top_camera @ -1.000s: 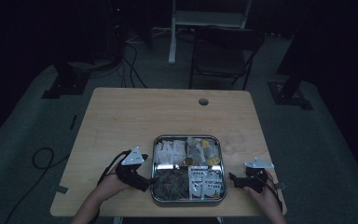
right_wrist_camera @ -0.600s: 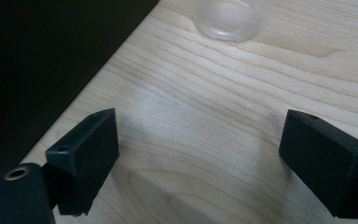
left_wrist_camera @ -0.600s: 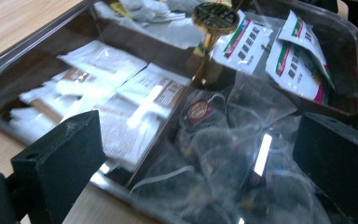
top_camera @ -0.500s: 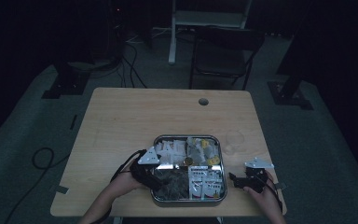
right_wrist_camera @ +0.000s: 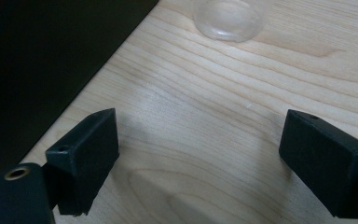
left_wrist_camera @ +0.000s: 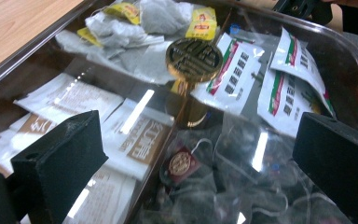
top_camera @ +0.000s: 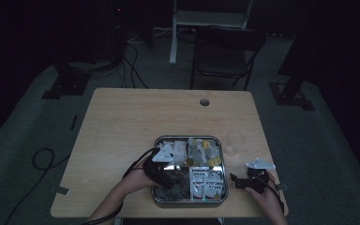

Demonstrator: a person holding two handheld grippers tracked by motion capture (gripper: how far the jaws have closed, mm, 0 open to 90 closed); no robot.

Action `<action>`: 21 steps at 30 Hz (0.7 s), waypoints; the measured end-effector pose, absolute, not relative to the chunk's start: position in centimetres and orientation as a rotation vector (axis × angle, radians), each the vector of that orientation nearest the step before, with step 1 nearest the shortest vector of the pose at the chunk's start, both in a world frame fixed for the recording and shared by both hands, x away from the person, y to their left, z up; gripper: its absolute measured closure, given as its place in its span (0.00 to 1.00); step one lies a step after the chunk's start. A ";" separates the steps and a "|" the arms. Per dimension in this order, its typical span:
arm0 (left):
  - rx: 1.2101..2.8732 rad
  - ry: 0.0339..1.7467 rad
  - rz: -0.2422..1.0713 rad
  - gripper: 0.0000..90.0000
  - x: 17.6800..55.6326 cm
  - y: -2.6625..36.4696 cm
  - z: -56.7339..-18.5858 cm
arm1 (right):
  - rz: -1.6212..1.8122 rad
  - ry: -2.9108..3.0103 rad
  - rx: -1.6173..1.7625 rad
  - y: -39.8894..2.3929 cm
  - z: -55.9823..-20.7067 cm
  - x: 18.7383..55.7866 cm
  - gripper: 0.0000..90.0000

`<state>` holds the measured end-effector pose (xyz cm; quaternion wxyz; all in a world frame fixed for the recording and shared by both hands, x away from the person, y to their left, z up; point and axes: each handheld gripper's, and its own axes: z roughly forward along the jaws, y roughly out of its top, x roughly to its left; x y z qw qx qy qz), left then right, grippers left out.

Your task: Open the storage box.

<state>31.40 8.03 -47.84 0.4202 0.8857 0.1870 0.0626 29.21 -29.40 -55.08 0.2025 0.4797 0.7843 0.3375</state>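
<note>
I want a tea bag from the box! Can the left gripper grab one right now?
Probably not yet. The left gripper hangs open over the tray, but a clear lid with a gold knob seems to cover the tea bags. The lid likely has to come off first.

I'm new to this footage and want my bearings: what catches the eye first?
A metal tray of tea sachets under a clear lid sits at the table's near edge, a gold round knob at its middle. The left tongs hover open over the lid; the right tongs are open above bare wood, near a clear glass.
</note>
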 end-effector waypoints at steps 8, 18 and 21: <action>2.224 0.453 0.137 0.04 32.0 6.6 -47.8 | 0.944 2.194 1.335 -29.4 -55.1 29.2 0.12; 2.230 0.431 0.138 0.07 32.5 5.2 -47.7 | 0.944 2.194 1.335 -29.4 -55.1 29.2 0.12; 2.244 0.444 0.158 0.17 32.7 4.7 -47.7 | 0.944 2.194 1.335 -29.4 -55.1 29.2 0.12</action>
